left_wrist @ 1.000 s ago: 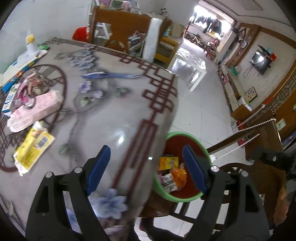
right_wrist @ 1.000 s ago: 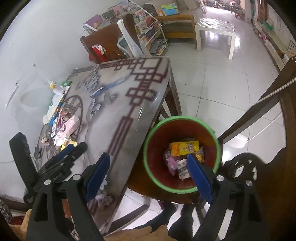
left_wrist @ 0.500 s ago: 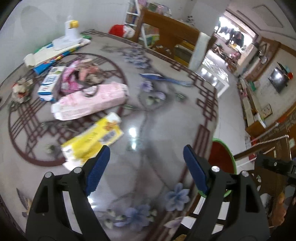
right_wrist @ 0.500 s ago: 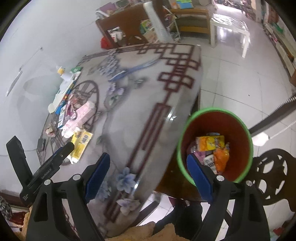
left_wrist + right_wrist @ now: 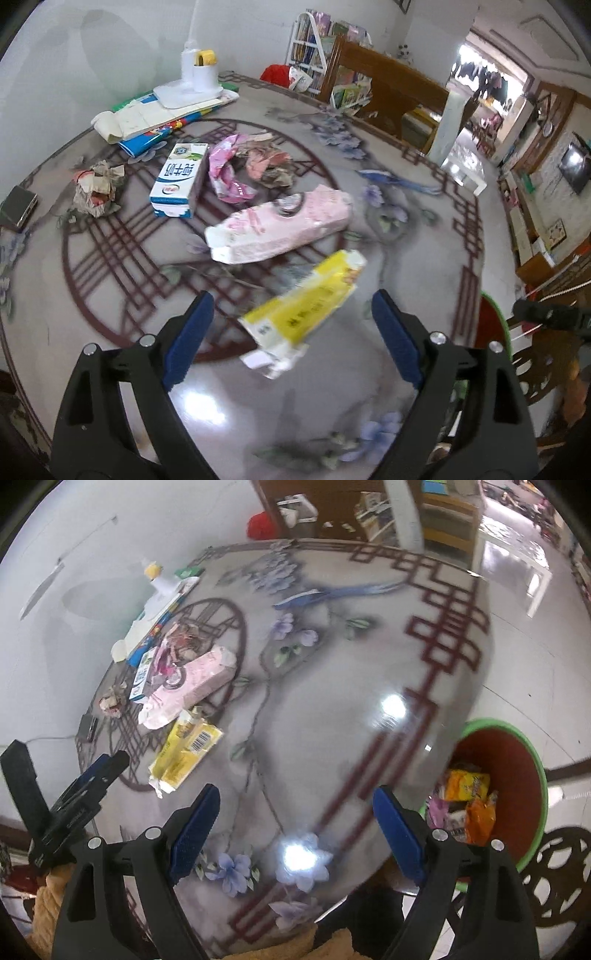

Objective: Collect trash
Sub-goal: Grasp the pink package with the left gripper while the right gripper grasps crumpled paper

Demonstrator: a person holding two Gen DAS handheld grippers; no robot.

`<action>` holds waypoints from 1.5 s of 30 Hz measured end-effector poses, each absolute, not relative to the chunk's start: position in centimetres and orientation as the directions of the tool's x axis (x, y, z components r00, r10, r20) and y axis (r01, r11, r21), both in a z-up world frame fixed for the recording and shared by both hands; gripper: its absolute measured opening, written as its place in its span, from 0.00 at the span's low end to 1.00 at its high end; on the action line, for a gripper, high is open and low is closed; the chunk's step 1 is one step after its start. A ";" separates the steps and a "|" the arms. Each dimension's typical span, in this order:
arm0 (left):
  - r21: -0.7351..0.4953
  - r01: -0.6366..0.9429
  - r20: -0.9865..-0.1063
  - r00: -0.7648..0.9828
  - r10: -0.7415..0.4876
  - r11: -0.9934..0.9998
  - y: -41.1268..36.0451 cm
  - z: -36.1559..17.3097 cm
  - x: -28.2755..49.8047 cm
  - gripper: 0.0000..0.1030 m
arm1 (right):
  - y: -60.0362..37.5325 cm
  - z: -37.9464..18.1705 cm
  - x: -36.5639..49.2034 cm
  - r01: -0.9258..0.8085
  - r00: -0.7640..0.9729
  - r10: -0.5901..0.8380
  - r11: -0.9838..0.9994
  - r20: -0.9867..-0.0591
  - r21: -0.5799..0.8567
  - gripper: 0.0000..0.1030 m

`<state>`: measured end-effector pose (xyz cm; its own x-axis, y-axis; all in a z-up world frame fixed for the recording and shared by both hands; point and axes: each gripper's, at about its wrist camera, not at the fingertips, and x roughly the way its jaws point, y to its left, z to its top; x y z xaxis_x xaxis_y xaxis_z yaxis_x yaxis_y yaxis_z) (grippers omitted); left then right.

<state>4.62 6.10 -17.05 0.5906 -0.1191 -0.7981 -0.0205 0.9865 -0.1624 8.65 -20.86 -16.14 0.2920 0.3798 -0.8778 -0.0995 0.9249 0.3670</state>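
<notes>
In the left wrist view the left gripper (image 5: 291, 328), jaws opening and empty, had swung from the green-rimmed red plastic bin (image 5: 493, 328) at three o'clock onto the flattened yellow paper carton (image 5: 304, 308), seemingly next; in the right wrist view the right gripper (image 5: 295, 823), agape and unladen, had left that bin (image 5: 517, 775), now at three o'clock.

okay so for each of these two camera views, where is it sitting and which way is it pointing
Left wrist: on the left gripper, angled down at the round patterned glossy table; opening blue-padded jaws frame the yellow crumpled wrapper, not touching it.
Right wrist: on the right gripper, angled down over the table's near edge, green-rimmed red bin at right; open empty jaws and an orange sleeve show.
Shared: table, yellow wrapper, pink long packet, blue-white milk carton, bin; each sees the other gripper.
</notes>
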 end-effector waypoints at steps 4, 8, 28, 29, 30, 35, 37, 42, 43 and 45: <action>-0.059 0.056 -0.795 0.601 -0.081 0.997 7.0 -17.2 7.9 0.82 | -20.2 -16.9 10.1 -0.111 0.268 0.389 0.921 -0.881 0.373 0.80; 0.000 0.212 -0.850 0.514 -0.112 0.977 6.6 -18.4 13.4 0.82 | -19.6 -18.1 11.3 -0.104 0.223 0.398 0.918 -0.890 0.384 0.80; -0.068 0.266 -0.900 0.400 -0.174 0.962 4.8 -22.8 18.8 0.36 | -15.7 -20.0 17.8 -0.194 0.132 0.441 0.890 -0.888 0.413 0.80; -0.094 0.213 -0.890 0.419 -0.178 0.972 5.8 -22.2 18.1 0.36 | -15.0 -19.8 18.5 -0.209 0.142 0.441 0.888 -0.886 0.409 0.80; -0.115 0.163 -0.883 0.435 -0.176 0.980 6.7 -21.7 17.2 0.35 | -14.6 -19.7 19.1 -0.219 0.150 0.442 0.887 -0.885 0.406 0.80; -0.188 -0.031 -0.852 0.502 -0.148 0.982 10.1 -19.4 12.1 0.35 | -10.6 -18.1 23.0 -0.314 0.245 0.455 0.873 -0.856 0.374 0.80; -0.217 -0.101 -0.845 0.517 -0.136 0.971 10.9 -19.1 10.5 0.35 | -8.0 -18.0 25.0 -0.348 0.264 0.467 0.862 -0.844 0.368 0.80; -0.252 -0.248 -0.848 0.522 -0.090 0.936 12.4 -19.7 7.9 0.36 | -1.9 -19.2 28.8 -0.385 0.250 0.499 0.837 -0.829 0.388 0.80; -0.257 -0.275 -0.855 0.511 -0.086 0.926 12.9 -20.2 7.6 0.36 | -0.3 -19.6 29.4 -0.406 0.269 0.487 0.840 -0.831 0.361 0.80; -0.253 -0.306 -0.869 0.488 -0.077 0.918 13.6 -20.9 7.4 0.36 | 2.5 -20.5 30.0 -0.453 0.281 0.453 0.840 -0.846 0.299 0.80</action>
